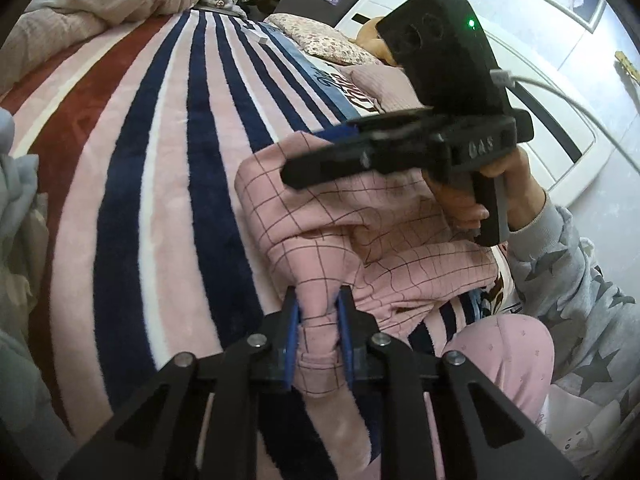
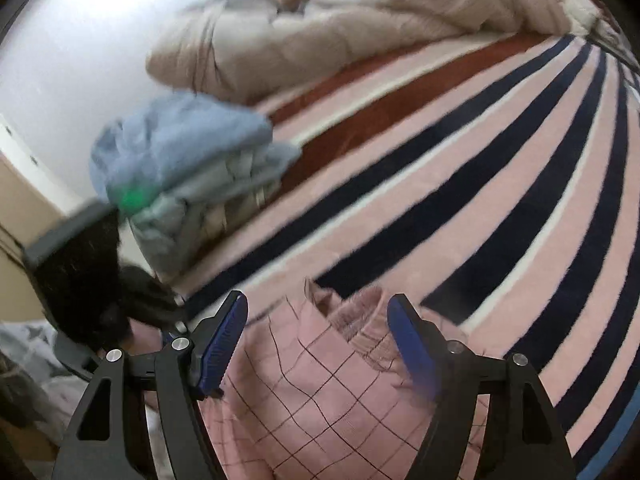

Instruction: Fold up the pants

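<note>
A: Two claws over one garment. Largest first: the bed (image 1: 132, 168), covered by a striped blanket in pink, navy and rust. A beige quilt (image 2: 320, 36) is bunched at the far edge, and a blue-grey pile of clothes (image 2: 188, 160) sits near it.

B: And the pants?

A: The pink checked pants (image 1: 360, 240) lie crumpled at the near side of the bed, close to the person's knees. Not yet flat; no fold is visible.

B: Claw states?

A: The left claw (image 1: 318, 320) is nearly closed, its blue pads pinching a gathered bunch of the pink fabric. The right claw (image 2: 316, 344) stands wide, with fabric and a ribbed band between its fingers, but the pads do not press on it. Nothing held there.

B: Judgement on the step?

A: Probably securing a second grip to spread the garment. It goes best if the right claw closes on the ribbed band rather than loose cloth, well apart from the left's hold, then both draw outward so the legs lie flat before any fold. Risk: the left's bunch may include several layers, leaving twists.
</note>
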Tool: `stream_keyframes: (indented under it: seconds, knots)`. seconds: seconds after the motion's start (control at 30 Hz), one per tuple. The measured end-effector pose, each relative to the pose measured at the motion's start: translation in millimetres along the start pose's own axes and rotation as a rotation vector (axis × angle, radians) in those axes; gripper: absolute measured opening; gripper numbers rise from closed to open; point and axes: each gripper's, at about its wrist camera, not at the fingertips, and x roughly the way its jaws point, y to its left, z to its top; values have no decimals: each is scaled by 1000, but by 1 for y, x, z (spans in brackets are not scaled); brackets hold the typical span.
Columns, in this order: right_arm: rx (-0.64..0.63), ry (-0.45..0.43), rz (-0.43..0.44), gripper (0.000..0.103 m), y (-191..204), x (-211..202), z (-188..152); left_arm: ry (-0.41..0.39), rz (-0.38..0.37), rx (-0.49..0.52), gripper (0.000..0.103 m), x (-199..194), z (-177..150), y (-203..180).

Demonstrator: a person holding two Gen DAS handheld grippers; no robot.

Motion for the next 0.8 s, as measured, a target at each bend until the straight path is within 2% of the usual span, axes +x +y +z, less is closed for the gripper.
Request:
stream_keyframes:
  seconds: [0.07,0.1,0.13,0.17,0.23,0.43,0.57,0.67,0.8]
  knots:
    - [-4,46,67,58,2,6,-4,-2,-1,-4,15,0,-1,1]
    - [-15,65,86,45,5,7,-7,-2,-2,-4,15,1,-1,1]
    - [-54,90,69,37,11,8,-11,0,-3,-1,15,1,-1,1]
    - [-90,97,46,33,16,7,-14,0,-1,2,15,1,-1,1]
    - [-124,90,24,13,23,3,-20,-5,6,8,15,1,-1,0]
    - [-176,30,-120,4,36,-4,-27,-16,12,13,14,1,-2,-2]
    - [-95,-38,-185,1,23,-11,-21,-16,-6,10,12,0,-3,-2]
    - [-95,-34,-219,1,19,-6,-19,-16,-17,1,12,-1,-4,0]
    - [-25,-46,-269,1,5,-2,-16,-7,-23,6,12,1,-5,-1]
